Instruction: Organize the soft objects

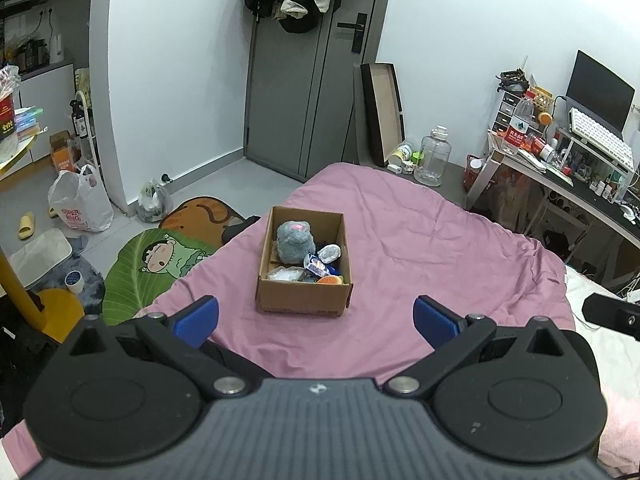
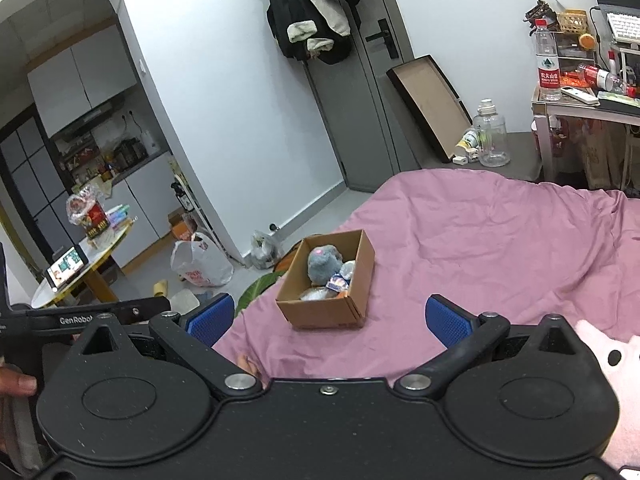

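Grey plush toy (image 1: 293,240) upright in open cardboard box (image 1: 303,303), perhaps atop smaller soft items

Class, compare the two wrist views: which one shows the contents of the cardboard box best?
The left wrist view. It looks down into the cardboard box, showing the grey plush toy and smaller items beside it. The right wrist view shows the box at an angle, its near wall hiding most items beneath the plush.

Right claw (image 2: 330,316) is spread wide with nothing in it, over the pink bed (image 2: 480,232). Cardboard box (image 2: 326,280) sits at 12 o'clock, grey plush (image 2: 323,264) inside.
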